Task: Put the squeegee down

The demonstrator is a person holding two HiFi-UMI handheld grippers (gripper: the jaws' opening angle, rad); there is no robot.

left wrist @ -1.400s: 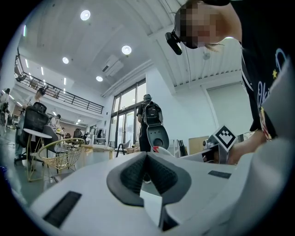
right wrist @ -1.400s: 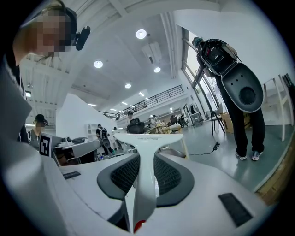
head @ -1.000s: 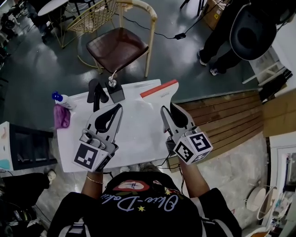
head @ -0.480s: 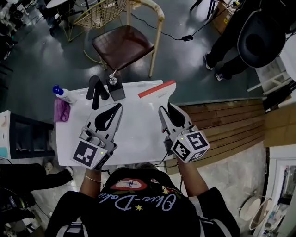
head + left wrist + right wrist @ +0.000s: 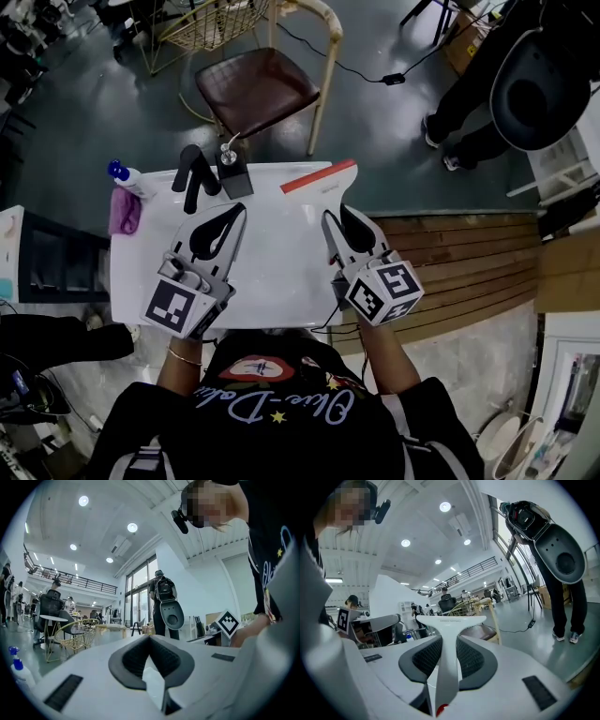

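The squeegee (image 5: 321, 177) is being pinched by the right gripper's (image 5: 337, 221) fingers over the worktop (image 5: 272, 277), so lowering and release are being called for next, while the left gripper's (image 5: 238, 216) fingers are being pressed together on nothing.

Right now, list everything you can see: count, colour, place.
table: one, white, in front of the person
squeegee: one, white with a red edge, at the table's far right corner
spray bottle: one, white with a blue top, at the far left corner
cloth: one, purple, beside the spray bottle
black object: one, at the far edge; kind unclear
block with metal knob: one, black, right of the black object
chair: one, brown seat, pale frame, beyond the table
wire chair: one, gold, farther back
standing person: one, in black, far right
left gripper: white and black, over the table, shut, empty
right gripper: white and black, shut on the squeegee's handle
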